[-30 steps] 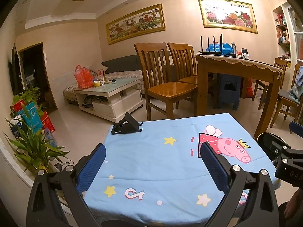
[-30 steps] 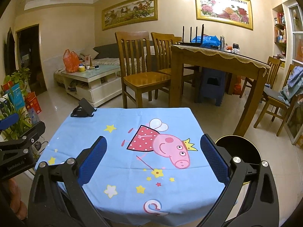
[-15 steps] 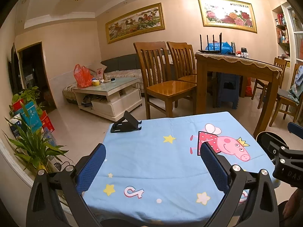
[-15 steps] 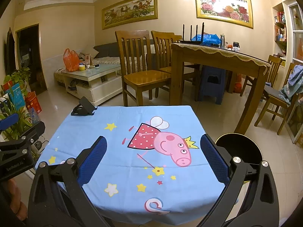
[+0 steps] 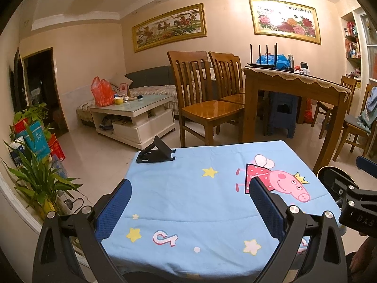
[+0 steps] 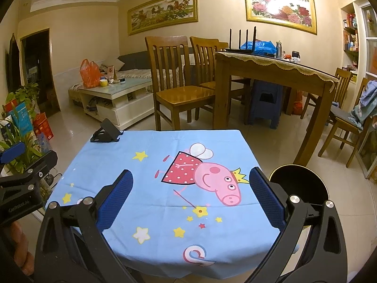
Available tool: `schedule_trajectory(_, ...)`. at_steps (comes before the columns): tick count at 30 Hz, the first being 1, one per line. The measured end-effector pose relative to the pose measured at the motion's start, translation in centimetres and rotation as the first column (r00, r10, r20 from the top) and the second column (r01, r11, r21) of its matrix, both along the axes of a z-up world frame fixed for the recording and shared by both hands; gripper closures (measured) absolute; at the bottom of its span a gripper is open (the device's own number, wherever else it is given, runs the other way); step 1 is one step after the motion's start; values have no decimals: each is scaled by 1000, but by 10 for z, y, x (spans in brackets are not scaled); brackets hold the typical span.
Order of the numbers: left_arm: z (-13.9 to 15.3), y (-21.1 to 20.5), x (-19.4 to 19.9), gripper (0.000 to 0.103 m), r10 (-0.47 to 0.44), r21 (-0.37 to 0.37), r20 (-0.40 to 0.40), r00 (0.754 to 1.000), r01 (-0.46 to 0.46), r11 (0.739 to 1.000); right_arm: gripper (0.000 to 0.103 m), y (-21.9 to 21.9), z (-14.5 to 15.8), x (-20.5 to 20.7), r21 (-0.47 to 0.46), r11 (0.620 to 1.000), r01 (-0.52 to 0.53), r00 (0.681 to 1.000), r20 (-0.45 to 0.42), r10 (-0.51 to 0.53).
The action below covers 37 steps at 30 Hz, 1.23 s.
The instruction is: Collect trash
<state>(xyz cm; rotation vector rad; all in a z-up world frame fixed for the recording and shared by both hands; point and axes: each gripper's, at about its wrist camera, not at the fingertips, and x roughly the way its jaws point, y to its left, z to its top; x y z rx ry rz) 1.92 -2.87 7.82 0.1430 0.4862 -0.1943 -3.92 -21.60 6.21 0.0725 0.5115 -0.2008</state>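
Left gripper (image 5: 190, 201): jaws spread wide, blue pads (image 5: 112, 209) facing each other, nothing between them. Right gripper (image 6: 190, 200): likewise wide apart and empty. Both are held level, side by side, pointing forward. A hand (image 6: 20, 245), apparently the left one, shows partly at the frame edge behind the left gripper's body.

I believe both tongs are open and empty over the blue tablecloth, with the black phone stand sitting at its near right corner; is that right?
Not quite: the black phone stand sits at the far left corner of the blue tablecloth, as the right wrist view shows. Both the left tongs and right tongs are indeed open and empty.
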Motion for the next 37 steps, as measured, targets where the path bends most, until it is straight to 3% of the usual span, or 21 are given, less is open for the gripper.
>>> schedule_trajectory(18, -4, 4, -2, 7, -7, 5, 2, 1000, 7, 1000, 6, 3, -2, -1, 1, 1000, -9, 1000, -11, 9)
schedule_trajectory(24, -1, 9, -8, 6, -5, -25, 19, 1000, 6, 1000, 6, 3, -2, -2, 1, 1000, -8, 1000, -11, 8)
schedule_trajectory(27, 0, 11, -8, 6, 28, -21, 41, 999, -28, 999, 6, 2, -3, -2, 3, 1000, -8, 1000, -14, 8)
schedule_trajectory(37, -5, 7, -1, 7, 15, 8, 17, 1000, -15, 1000, 6, 3, -3, -4, 6, 1000, -10, 1000, -19, 10)
